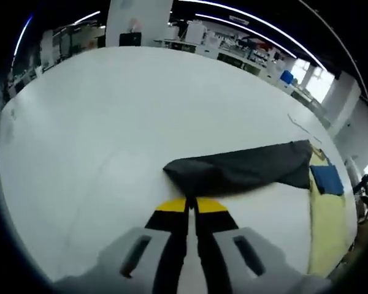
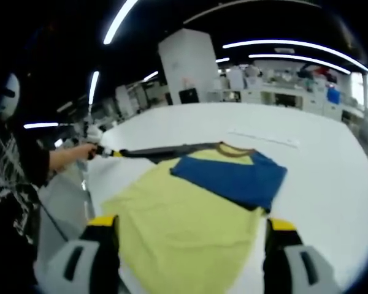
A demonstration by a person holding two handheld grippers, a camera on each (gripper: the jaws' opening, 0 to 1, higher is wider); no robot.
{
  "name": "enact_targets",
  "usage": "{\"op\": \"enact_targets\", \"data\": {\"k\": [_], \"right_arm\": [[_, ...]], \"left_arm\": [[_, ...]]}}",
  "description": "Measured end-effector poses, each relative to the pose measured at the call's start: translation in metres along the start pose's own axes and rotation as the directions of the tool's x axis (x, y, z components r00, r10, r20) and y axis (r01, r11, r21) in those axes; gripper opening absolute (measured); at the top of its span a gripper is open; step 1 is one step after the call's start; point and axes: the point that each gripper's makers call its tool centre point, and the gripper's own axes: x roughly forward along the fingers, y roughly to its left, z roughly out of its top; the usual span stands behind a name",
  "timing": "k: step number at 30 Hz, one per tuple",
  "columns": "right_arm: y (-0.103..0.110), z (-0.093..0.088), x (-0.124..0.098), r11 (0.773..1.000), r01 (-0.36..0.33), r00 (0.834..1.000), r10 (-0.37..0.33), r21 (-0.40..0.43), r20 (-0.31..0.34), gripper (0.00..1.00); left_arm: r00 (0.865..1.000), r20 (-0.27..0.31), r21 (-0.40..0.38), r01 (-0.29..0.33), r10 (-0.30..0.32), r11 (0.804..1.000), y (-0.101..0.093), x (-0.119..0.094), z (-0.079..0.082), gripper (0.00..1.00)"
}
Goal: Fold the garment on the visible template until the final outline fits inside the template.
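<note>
The tongs point(image 1: 189, 204) at 6 o'clock are closed on the edge of a dark sleeve point(image 1: 245, 168). It stretches toward 3 o'clock over the white worktop point(image 1: 110, 122), meeting the yellow garment point(image 1: 328, 220) and its blue sleeve point(image 1: 327, 179).

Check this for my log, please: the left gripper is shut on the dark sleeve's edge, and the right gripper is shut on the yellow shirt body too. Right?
Not quite. The left gripper is shut on the dark sleeve, as you say. The right gripper, though, is open: in the right gripper view its jaws stand wide apart over the yellow shirt, gripping nothing.
</note>
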Motion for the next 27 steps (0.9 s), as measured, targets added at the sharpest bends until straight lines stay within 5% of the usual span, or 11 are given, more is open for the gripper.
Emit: {"op": "enact_targets", "data": {"k": [13,21,24,27], "right_arm": [[0.0,-0.001,-0.001,1.0,0.01,1.0,-0.01,-0.001,-0.003,0.99],[-0.003,-0.002,-0.003,1.0,0.022,1.0,-0.022,0.001,-0.002,0.99],[-0.003,-0.003,-0.002,1.0,0.023,1.0,-0.023,0.005,-0.002,0.99],[-0.003,-0.002,-0.002,1.0,0.022,1.0,-0.022,0.002,-0.003,0.99]], "left_arm": [[0.999,0.024,-0.091,0.035,-0.033,0.995,-0.015,-0.019,0.009,0.0],[0.993,0.105,-0.101,0.058,-0.047,0.993,-0.016,-0.032,0.033,0.0],[0.996,0.075,-0.096,0.046,-0.039,0.994,-0.007,-0.022,0.031,0.0],[1.0,-0.015,-0.089,-0.004,0.003,0.996,-0.001,-0.019,0.009,0.0]]}}
